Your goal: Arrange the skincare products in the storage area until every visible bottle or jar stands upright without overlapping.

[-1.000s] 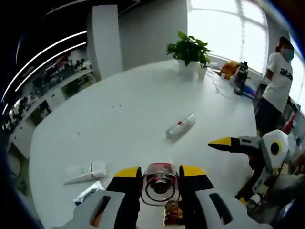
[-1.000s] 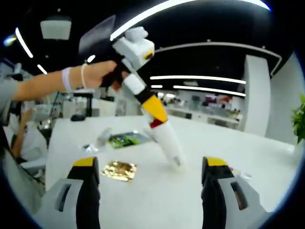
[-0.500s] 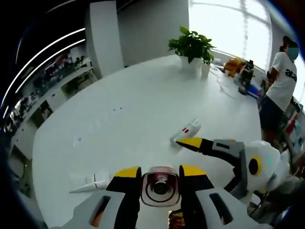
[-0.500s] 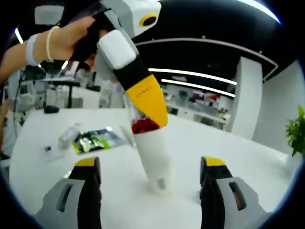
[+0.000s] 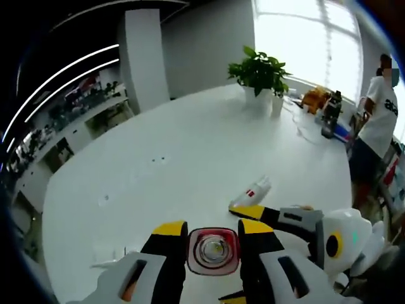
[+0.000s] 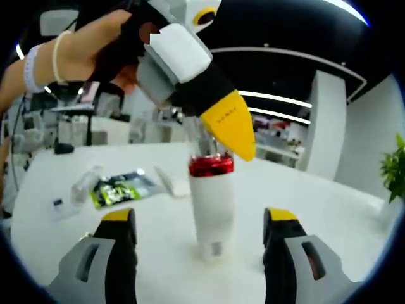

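A white bottle (image 6: 212,212) with a red collar stands upright on the white table (image 6: 329,215) in the right gripper view. My left gripper (image 6: 218,149) comes down from above, shut on the bottle's top. In the left gripper view the same bottle (image 5: 213,250) shows end-on between the yellow-tipped jaws of my left gripper (image 5: 213,229). My right gripper (image 6: 198,218) is open, its jaws spread either side of the bottle without touching it. It also reaches in from the right as my right gripper (image 5: 278,216). A white tube with a red label (image 5: 251,192) lies flat on the table.
A green sachet (image 6: 123,187), a small clear bottle (image 6: 82,183) and a white tube (image 6: 171,182) lie behind the bottle. A potted plant (image 5: 261,73) stands at the far table edge. A person (image 5: 380,117) stands beside clutter at the right. A hand (image 6: 82,50) holds the left gripper.
The white bottle has swung from tilted to upright in my left gripper. My right gripper has come closer to it and still stands open.
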{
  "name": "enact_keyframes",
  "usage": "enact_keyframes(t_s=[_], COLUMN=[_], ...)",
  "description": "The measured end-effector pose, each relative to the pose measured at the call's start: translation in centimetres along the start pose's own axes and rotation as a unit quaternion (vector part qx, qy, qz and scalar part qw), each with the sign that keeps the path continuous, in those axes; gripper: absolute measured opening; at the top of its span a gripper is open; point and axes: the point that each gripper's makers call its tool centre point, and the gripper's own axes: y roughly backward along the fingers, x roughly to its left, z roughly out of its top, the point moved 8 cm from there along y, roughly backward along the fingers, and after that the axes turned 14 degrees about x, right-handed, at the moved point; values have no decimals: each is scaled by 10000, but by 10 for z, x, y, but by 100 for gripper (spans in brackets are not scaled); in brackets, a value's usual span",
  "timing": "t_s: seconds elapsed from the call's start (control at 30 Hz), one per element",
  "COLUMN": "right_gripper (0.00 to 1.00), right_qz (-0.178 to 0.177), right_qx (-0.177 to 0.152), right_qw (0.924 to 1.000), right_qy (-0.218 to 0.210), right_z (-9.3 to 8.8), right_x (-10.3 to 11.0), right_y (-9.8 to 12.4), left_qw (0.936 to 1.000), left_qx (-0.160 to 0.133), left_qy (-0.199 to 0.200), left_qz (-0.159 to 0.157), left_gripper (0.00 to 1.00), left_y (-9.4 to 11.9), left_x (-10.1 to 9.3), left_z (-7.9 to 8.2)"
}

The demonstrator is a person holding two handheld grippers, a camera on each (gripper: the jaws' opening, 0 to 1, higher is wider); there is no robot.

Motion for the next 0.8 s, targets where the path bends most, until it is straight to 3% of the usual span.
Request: enact_keyframes(t_s=[0.37, 0.47, 0.8], right_gripper=[79, 78, 77], right_qz=[12, 106, 115], right_qx=[34, -8, 41], right_qw=[9999, 9993, 9989], right_qy=[-143, -360, -447], right_z=[-4, -6, -8], right_x=[-6, -7, -8], right_y=[-4, -5, -8], left_qw=[9994, 9988, 9977], left_qx=[-348, -472, -631], left_qy=[71, 126, 193], left_qz=[54, 75, 126], left_gripper=[31, 31, 31], left_y=[-8, -11, -18], left_x=[-3, -3, -7], left_z=[16, 19, 29])
